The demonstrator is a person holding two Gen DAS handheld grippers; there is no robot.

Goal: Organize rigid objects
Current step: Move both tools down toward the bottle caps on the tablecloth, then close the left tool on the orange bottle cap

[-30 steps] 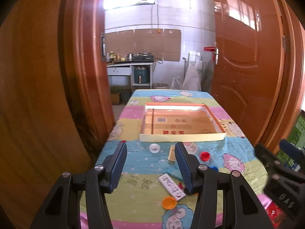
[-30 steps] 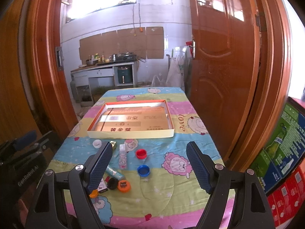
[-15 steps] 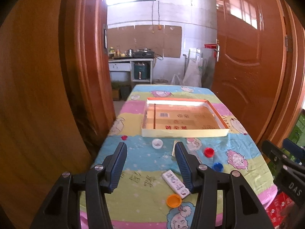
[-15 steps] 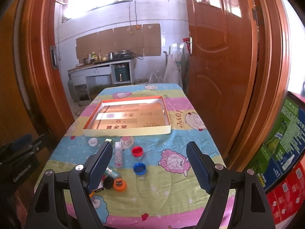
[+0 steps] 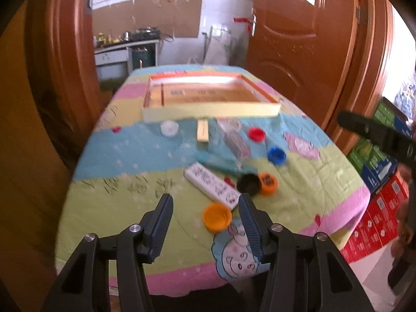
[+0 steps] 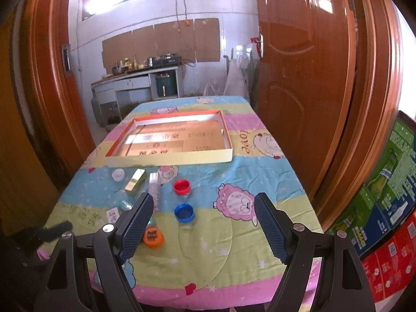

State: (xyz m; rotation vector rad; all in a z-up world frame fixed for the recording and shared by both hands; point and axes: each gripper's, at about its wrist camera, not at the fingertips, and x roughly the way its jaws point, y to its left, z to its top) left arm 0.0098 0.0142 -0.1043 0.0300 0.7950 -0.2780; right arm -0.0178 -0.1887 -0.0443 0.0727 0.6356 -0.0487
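Small rigid objects lie on a colourful tablecloth in front of a shallow cardboard tray point(image 5: 210, 110) point(image 6: 169, 160). I see an orange cap point(image 5: 217, 217), a white flat box point(image 5: 212, 185), a black cap point(image 5: 248, 183), a second orange cap point(image 5: 268, 183) point(image 6: 153, 237), a blue cap point(image 5: 277, 154) point(image 6: 184, 212), a red cap point(image 5: 256, 134) point(image 6: 182, 186), a white cap point(image 5: 169, 128) point(image 6: 118, 174) and a tan block point(image 5: 202, 132) point(image 6: 134, 180). My left gripper point(image 5: 205, 215) is open and empty above the near edge, by the first orange cap. My right gripper point(image 6: 202, 223) is open and empty above the blue cap.
Wooden doors stand on both sides of the table point(image 5: 299, 52) point(image 6: 299, 65). Stacked printed cartons point(image 6: 384, 189) sit on the floor at the right. A kitchen counter point(image 6: 137, 78) stands beyond the table. The tray looks empty.
Both grippers have moved forward and lower over the table's near edge. The left view has tilted down towards the objects. Both stay open and empty.
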